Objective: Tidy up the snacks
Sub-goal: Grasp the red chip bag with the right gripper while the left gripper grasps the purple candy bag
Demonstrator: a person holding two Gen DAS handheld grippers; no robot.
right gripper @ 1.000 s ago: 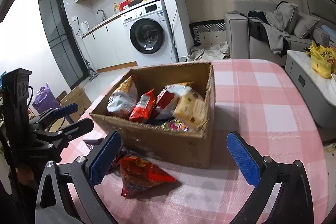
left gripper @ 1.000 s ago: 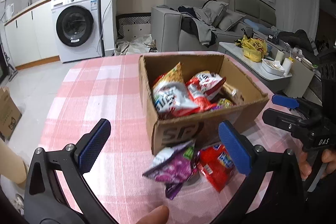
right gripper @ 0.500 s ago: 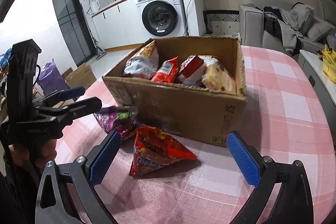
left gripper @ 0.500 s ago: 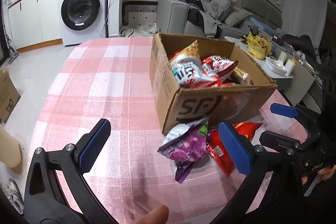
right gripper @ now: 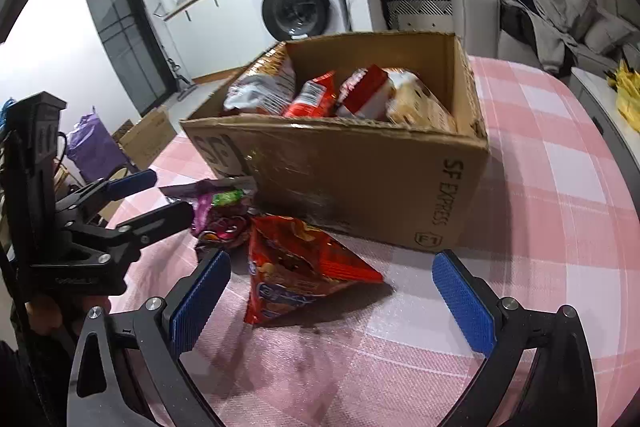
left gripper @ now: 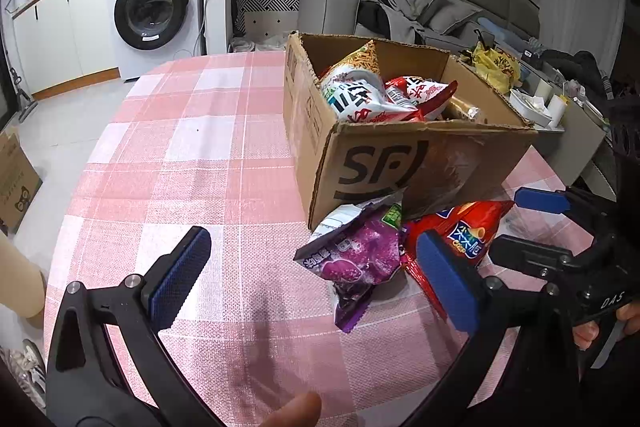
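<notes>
A cardboard box point(left gripper: 404, 167) with several snack bags stands on the pink checked table point(left gripper: 192, 147). A purple snack bag point(left gripper: 356, 259) and a red snack bag point(left gripper: 468, 235) lie against the box's near side. My left gripper point(left gripper: 312, 275) is open, low over the table, with the purple bag just ahead of its right finger. My right gripper point(right gripper: 332, 291) is open around the red bag point(right gripper: 296, 267), close above the table. The box point(right gripper: 360, 171) fills the right wrist view; the purple bag point(right gripper: 220, 215) lies to its left. Each gripper appears in the other's view, open.
A washing machine point(left gripper: 156, 11) and counter stand behind the table. A grey sofa point(left gripper: 384, 11) with clothes is at the back. A low table point(left gripper: 536, 95) with clutter is on the right. A cardboard box point(left gripper: 16, 179) sits on the floor at left.
Both grippers have dropped lower and moved closer to the loose bags in front of the box. The bags and box have not moved. Both grippers stay open.
</notes>
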